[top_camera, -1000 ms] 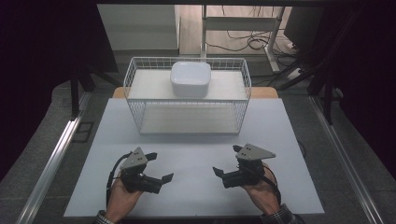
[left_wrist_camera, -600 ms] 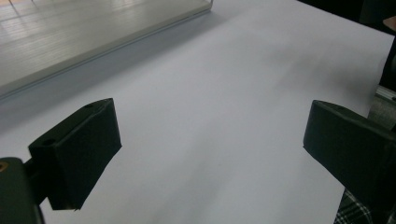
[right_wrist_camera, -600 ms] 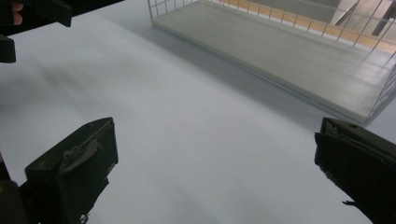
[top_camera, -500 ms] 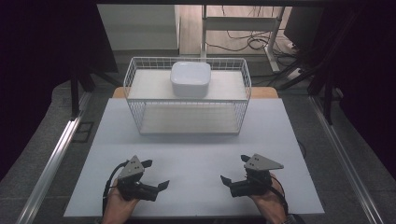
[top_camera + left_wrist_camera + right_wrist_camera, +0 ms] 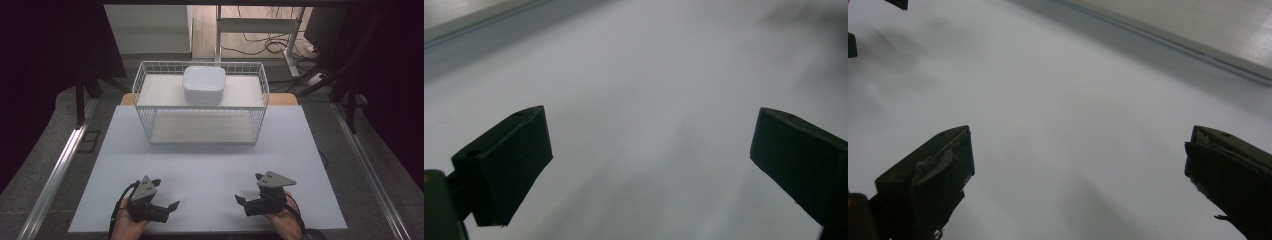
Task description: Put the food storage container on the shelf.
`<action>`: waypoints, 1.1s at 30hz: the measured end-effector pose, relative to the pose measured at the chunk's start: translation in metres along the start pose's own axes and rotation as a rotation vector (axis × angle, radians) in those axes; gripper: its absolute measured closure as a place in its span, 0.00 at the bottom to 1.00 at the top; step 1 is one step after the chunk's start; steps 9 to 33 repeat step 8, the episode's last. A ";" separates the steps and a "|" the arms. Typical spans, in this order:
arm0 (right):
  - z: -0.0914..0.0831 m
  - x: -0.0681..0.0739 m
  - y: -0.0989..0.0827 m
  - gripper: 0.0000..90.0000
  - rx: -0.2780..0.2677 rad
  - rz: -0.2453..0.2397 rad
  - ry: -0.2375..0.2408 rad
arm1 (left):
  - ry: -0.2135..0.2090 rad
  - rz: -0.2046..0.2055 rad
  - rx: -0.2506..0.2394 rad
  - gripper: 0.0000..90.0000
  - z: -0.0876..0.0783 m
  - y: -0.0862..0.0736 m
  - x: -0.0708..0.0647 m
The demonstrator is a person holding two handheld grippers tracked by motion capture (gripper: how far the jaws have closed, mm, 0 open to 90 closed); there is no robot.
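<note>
My left gripper (image 5: pixel 166 195) rests low over the white table (image 5: pixel 210 165) near its front edge, held by a hand. Its jaws stand wide apart with nothing between them, and in the left gripper view (image 5: pixel 649 160) they frame bare tabletop. My right gripper (image 5: pixel 248 189) mirrors it at the front right, also open and empty, and it faces the left one. The right gripper view (image 5: pixel 1078 175) likewise has bare tabletop between the jaws. A white wire basket (image 5: pixel 150 100) stands at the back of the table with a white square bowl (image 5: pixel 203 84) in it.
The table's front edge lies just under both hands. Bare tabletop stretches between the grippers and the basket. Metal rails (image 5: pixel 60 165) run along the floor on both sides. A desk frame and cables (image 5: pixel 260 40) stand beyond the table.
Both grippers have drawn back toward the front edge of the table and slightly outward. Their jaws have stayed open and empty. The basket and bowl have not moved.
</note>
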State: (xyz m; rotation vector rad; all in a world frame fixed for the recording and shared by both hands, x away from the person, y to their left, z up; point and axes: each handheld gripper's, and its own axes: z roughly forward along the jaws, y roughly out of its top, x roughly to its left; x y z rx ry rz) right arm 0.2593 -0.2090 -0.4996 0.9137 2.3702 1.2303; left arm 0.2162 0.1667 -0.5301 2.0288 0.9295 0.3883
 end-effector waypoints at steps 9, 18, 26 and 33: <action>0.006 -0.006 -0.005 0.00 0.035 0.014 0.000 | 0.003 -0.006 0.021 0.03 0.004 -0.001 0.001; 0.006 -0.006 -0.005 0.00 0.035 0.014 0.000 | 0.003 -0.006 0.021 0.03 0.004 -0.001 0.001; 0.006 -0.006 -0.005 0.00 0.035 0.014 0.000 | 0.003 -0.006 0.021 0.03 0.004 -0.001 0.001; 0.006 -0.006 -0.005 0.00 0.035 0.014 0.000 | 0.003 -0.006 0.021 0.03 0.004 -0.001 0.001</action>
